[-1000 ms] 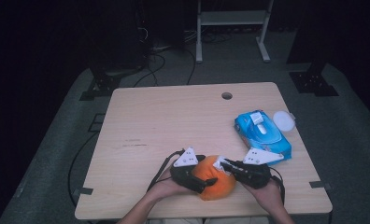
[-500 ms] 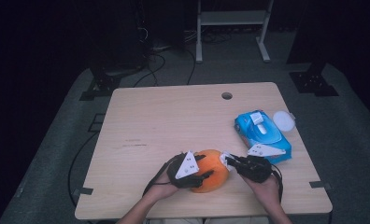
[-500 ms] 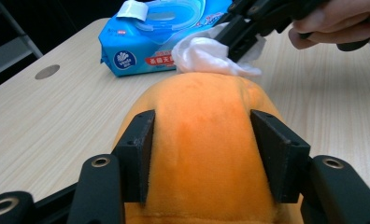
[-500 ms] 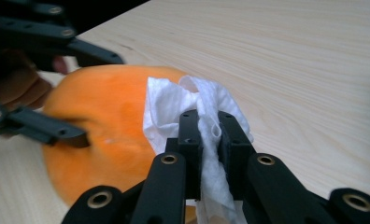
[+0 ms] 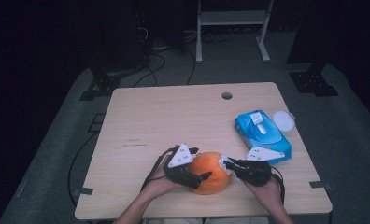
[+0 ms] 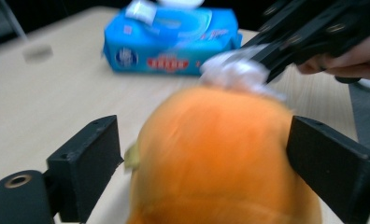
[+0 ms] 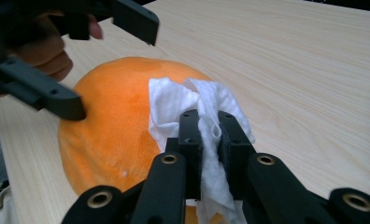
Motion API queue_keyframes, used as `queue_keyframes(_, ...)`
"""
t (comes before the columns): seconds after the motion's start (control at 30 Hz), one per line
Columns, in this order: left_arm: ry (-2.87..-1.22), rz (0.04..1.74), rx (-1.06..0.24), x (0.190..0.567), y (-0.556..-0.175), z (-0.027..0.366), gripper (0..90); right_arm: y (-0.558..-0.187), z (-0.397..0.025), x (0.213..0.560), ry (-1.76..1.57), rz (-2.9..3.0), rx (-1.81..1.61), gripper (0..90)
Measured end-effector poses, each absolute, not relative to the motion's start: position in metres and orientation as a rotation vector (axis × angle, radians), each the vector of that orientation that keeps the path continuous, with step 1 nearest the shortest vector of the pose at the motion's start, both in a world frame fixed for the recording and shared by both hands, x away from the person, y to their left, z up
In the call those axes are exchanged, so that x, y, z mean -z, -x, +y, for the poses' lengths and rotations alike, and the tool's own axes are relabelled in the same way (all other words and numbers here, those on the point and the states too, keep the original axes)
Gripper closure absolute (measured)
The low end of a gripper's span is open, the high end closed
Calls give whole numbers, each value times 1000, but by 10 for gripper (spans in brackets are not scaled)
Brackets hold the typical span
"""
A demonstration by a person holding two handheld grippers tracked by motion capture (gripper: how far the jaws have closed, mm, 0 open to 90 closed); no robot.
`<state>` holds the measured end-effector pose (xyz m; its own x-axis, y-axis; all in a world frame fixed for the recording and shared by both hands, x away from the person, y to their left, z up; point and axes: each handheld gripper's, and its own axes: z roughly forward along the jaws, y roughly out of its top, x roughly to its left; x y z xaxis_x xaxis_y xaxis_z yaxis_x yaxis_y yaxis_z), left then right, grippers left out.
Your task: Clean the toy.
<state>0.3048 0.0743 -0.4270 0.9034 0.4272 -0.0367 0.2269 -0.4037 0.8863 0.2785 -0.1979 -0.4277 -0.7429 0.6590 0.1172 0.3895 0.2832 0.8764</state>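
An orange plush ball point(image 5: 211, 172) rests on the wooden table point(image 5: 174, 116) near its front edge. My left gripper point(image 5: 198, 164) straddles the ball from the left. In the left gripper view the ball point(image 6: 216, 158) sits between the wide-apart jaws, touching the right jaw, with a thin gap at the left one. My right gripper point(image 5: 226, 164) comes in from the right, shut on a crumpled white wipe point(image 7: 197, 112). The wipe point(image 5: 223, 163) is pressed against the upper right side of the ball point(image 7: 113, 126).
A blue pack of wet wipes point(image 5: 262, 133) lies at the right of the table, with a white round lid point(image 5: 283, 120) beside it at the table's edge. A cable hole point(image 5: 226, 95) is at the back. Bare wood spreads across the left and the middle.
My right gripper has moved left with the wipe until it touches the ball. The left gripper has turned and shifted slightly around the ball, which stays in place.
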Motion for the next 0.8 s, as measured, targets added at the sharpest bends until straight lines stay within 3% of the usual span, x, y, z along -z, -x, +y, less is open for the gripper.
queue_keyframes(0.1, -2009, 511, -129, 435, -308, 75, 149, -277, -196, 427, -953, 2288, -1444, 810)
queue_keyframes(0.23, -2019, 426, -261, 429, -301, 74, 402, -278, -195, 425, -974, 2262, -1466, 810)
queue_keyframes(0.37, -2007, 344, -391, 422, -295, 71, 434, -277, -196, 419, -973, 2232, -1488, 810)
queue_keyframes(0.6, -2025, 291, -384, 425, -292, 68, 370, -271, -188, 415, -897, 2229, -1490, 810)
queue_keyframes(0.8, -2001, 437, -291, 424, -305, 80, 106, -278, -198, 427, -973, 2241, -1435, 813)
